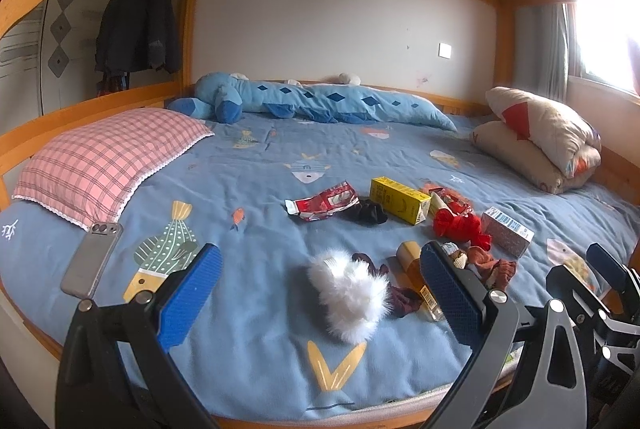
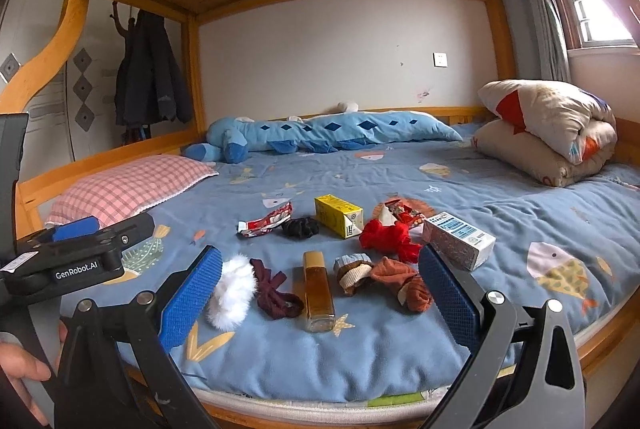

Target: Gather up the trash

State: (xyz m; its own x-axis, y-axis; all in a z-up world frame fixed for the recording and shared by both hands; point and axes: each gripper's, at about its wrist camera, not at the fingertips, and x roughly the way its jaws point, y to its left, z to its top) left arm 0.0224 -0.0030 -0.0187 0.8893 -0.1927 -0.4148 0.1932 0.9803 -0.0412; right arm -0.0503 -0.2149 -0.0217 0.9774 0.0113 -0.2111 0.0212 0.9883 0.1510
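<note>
Trash lies mid-bed on the blue fish-print sheet [image 1: 248,341]: a crumpled red wrapper [image 1: 324,205] [image 2: 266,223], a yellow carton [image 1: 400,199] [image 2: 339,215], a torn red snack packet [image 1: 448,199] [image 2: 400,213], a white-and-blue carton [image 1: 507,231] [image 2: 458,239] and an amber bottle [image 1: 416,273] [image 2: 318,293] lying flat. My left gripper [image 1: 320,293] hangs open over the near edge, its fingers either side of a white fluffy scrunchie [image 1: 352,293]. My right gripper [image 2: 320,295] is open too, short of the bottle, holding nothing.
Mixed in with the trash are a black scrunchie [image 2: 300,228], a maroon hair tie [image 2: 276,295], a red cloth [image 2: 386,239] and brown socks [image 2: 400,283]. A phone [image 1: 92,261] lies by the pink pillow [image 1: 104,165]. A blue plush [image 1: 312,101] and a folded quilt [image 1: 544,137] sit far back.
</note>
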